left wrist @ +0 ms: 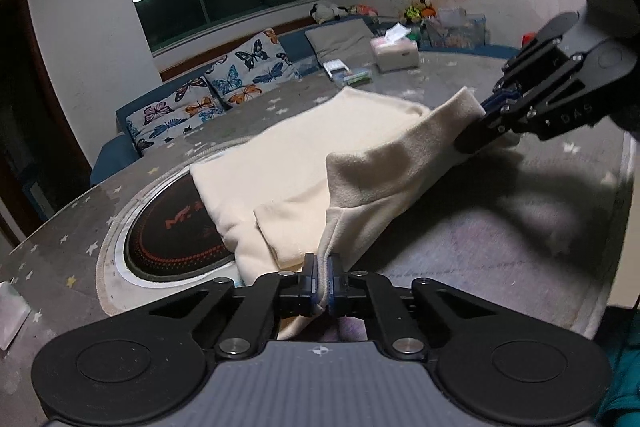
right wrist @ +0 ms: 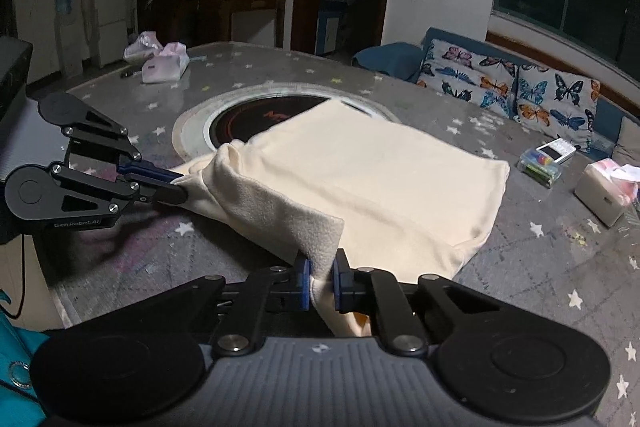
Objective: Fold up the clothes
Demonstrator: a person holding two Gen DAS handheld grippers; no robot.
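Note:
A cream fleece garment [left wrist: 320, 147] lies partly folded on the grey star-patterned table [left wrist: 500, 259]; it also shows in the right wrist view [right wrist: 380, 179]. My left gripper [left wrist: 323, 281] is shut on the garment's near edge, and it appears at the left of the right wrist view [right wrist: 176, 189]. My right gripper [right wrist: 322, 277] is shut on another part of the same edge, and it appears at the upper right of the left wrist view [left wrist: 476, 125]. The held edge is lifted and stretched between both grippers.
A round black induction hob [left wrist: 176, 231] is set in the table, partly under the garment. A tissue box [left wrist: 396, 53], small boxes [left wrist: 348, 73] and toys lie at the far side. Butterfly cushions [left wrist: 224, 83] line a bench. Another tissue pack [right wrist: 164, 67] sits on the table.

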